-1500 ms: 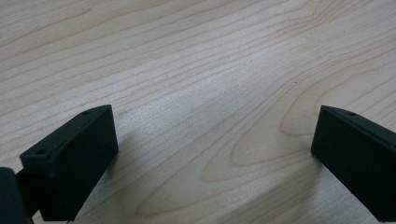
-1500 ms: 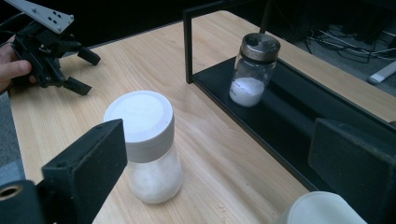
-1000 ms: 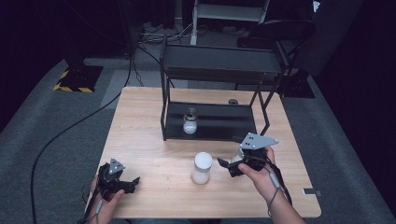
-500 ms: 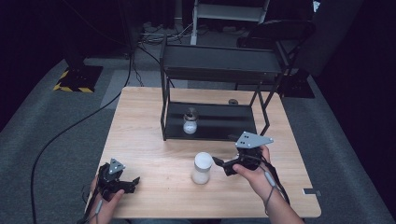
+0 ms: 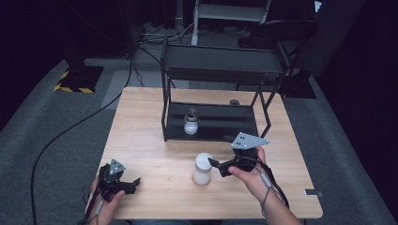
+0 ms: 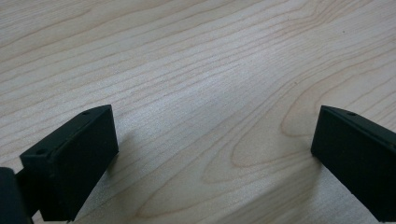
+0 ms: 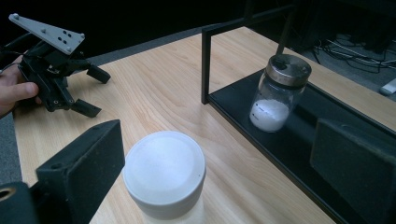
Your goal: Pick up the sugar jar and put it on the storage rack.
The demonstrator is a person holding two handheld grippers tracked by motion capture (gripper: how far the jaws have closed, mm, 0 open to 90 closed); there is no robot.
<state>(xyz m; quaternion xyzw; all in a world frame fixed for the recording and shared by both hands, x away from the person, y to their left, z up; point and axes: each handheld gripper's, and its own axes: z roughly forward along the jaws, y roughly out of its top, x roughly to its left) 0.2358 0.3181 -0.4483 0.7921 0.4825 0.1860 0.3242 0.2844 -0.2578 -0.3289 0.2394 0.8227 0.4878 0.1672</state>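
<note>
Both tongs gape wide, empty; right tongs (image 5: 215,168) flank white-lidded jar (image 7: 164,173), base cropped.

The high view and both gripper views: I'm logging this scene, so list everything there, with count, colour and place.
White-lidded clear plastic jar: one, white and clear, on the table front of centre, between the right gripper's open jaws in its own view.
Metal-lidded glass jar of white powder: one, clear with a grey lid, on the rack's lower shelf.
Black metal two-shelf rack: one, black, at the table's far half.
Small dark round object: one, on the table behind the rack; too small to identify.
Light wooden table: one, pale wood.
Left gripper: black, front left, jaws open.
Right gripper: black, beside the white-lidded jar.
</note>
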